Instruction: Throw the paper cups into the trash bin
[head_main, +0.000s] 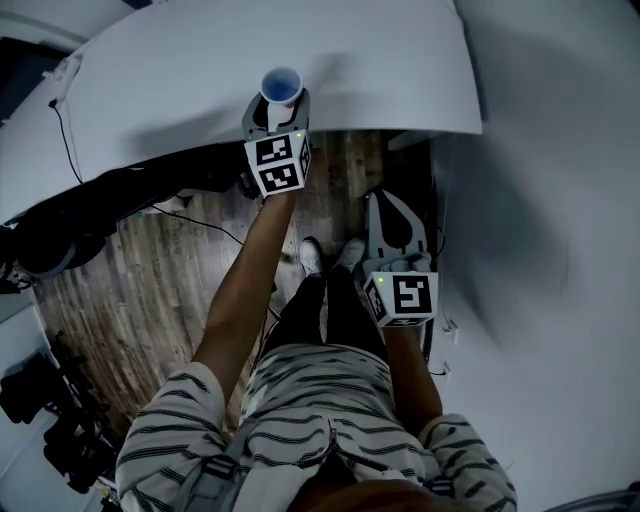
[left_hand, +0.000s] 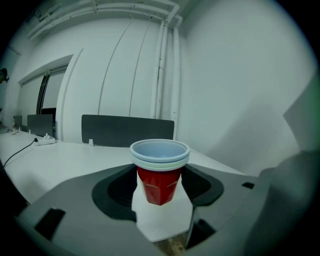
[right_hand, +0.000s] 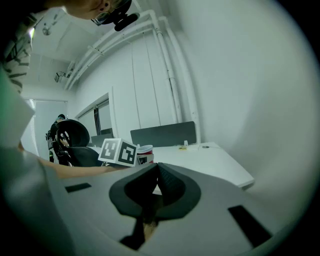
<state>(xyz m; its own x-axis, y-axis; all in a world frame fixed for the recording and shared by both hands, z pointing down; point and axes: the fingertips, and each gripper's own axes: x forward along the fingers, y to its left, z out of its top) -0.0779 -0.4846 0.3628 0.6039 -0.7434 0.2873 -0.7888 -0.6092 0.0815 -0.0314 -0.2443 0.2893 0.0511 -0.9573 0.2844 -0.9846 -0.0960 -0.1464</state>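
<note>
A stack of red paper cups (head_main: 282, 85) with pale rims sits at the tips of my left gripper (head_main: 279, 102), over the white table (head_main: 380, 70) near its front edge. In the left gripper view the cups (left_hand: 159, 172) stand upright, and both dark pads (left_hand: 116, 189) press the red wall just under the rim. My right gripper (head_main: 386, 203) hangs lower, over the wooden floor beside the person's leg, with its jaws shut together and nothing between them (right_hand: 158, 170). From there the cups (right_hand: 144, 154) show behind the left gripper's marker cube (right_hand: 119, 152). No trash bin is in view.
A dark divider panel (left_hand: 127, 131) stands at the table's far side, with a power strip and cable (left_hand: 45, 141) to the left. A black office chair (head_main: 45, 245) is at the left on the wooden floor (head_main: 150, 290). A white wall (head_main: 540, 250) runs along the right.
</note>
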